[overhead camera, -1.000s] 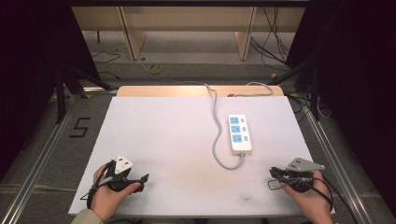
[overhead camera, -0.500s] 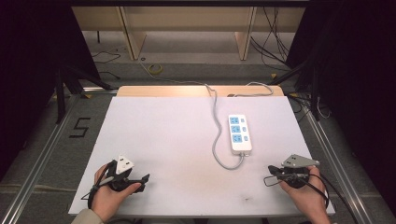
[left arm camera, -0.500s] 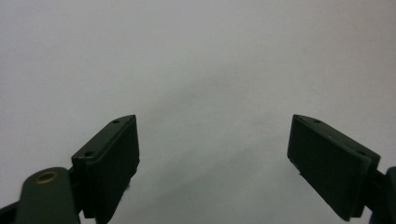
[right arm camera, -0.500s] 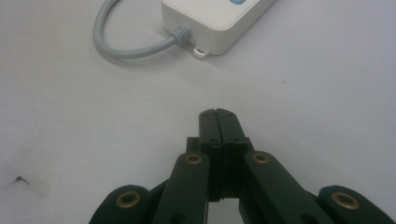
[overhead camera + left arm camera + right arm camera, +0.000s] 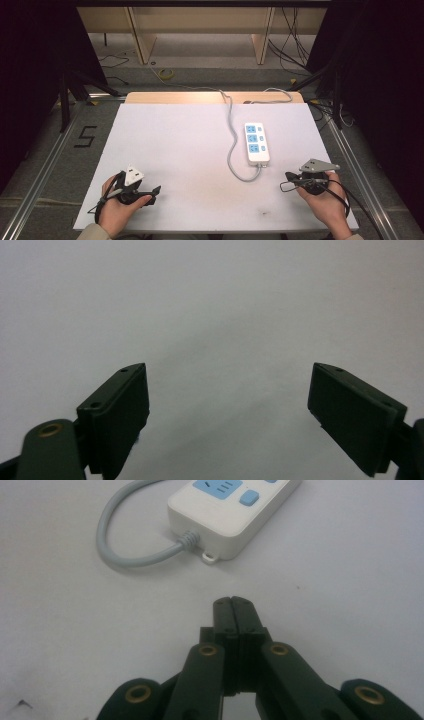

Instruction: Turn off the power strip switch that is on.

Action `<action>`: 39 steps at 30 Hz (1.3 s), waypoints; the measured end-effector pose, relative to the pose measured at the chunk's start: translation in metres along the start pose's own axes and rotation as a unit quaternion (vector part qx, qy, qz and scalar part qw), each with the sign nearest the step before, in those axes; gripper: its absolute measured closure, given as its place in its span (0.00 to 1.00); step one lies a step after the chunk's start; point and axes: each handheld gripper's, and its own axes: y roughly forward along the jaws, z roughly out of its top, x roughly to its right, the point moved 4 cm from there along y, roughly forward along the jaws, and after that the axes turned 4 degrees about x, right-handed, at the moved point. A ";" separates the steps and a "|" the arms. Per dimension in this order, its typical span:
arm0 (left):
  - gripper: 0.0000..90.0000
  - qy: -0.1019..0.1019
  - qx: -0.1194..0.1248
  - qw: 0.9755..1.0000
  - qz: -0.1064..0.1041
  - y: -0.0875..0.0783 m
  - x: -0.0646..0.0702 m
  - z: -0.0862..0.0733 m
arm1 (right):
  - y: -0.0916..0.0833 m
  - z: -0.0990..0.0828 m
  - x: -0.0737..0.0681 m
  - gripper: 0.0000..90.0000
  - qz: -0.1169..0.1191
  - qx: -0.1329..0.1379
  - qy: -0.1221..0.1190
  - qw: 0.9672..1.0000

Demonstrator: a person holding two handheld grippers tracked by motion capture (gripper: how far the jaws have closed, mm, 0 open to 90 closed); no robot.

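Bench [image 5: 190,150] is covered in a plain white sheet, with a strip of bare wood seen at the far edge. Power strip [image 5: 256,143] is laid right of centre, white with blue sockets, long axis pointing away from the person. Its grey cord [image 5: 231,131] is looped off the near end, run up the strip's left side and dropped over the far edge.

Left gripper [image 5: 150,191] is held at the near-left corner by a hand, jaws spread wide apart with nothing between them, just white surface seen past them in the left gripper view. Right gripper [image 5: 289,176] is held at the near-right, jaws pressed together on nothing, tips aimed toward the near end of the power strip [image 5: 235,505], near it but not touching. The cord [image 5: 125,550] loop is seen ahead and left in the right gripper view.

Nothing is seen lying between either gripper and the strip. Floor around is littered with cables, a yellow coil, and a "5" [image 5: 85,136] marked at left.
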 end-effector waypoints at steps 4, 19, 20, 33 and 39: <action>0.18 0.002 -0.002 1.000 -0.001 0.001 0.000 0.000 | 0.001 0.003 0.001 1.00 -0.001 -0.003 0.005 1.000; 0.18 0.006 -0.001 1.000 -0.001 0.001 0.001 0.001 | 0.012 0.021 0.001 1.00 0.006 -0.009 0.005 1.000; 0.18 0.006 -0.001 1.000 -0.001 0.001 0.001 0.001 | 0.012 0.022 0.001 1.00 0.006 -0.010 0.006 1.000; 0.18 0.005 0.001 1.000 0.003 0.000 0.000 0.002 | 0.017 0.033 0.005 1.00 0.004 -0.012 0.011 1.000; 0.18 0.006 0.000 1.000 0.002 0.001 0.000 0.001 | 0.019 0.036 0.007 1.00 0.002 -0.016 0.013 1.000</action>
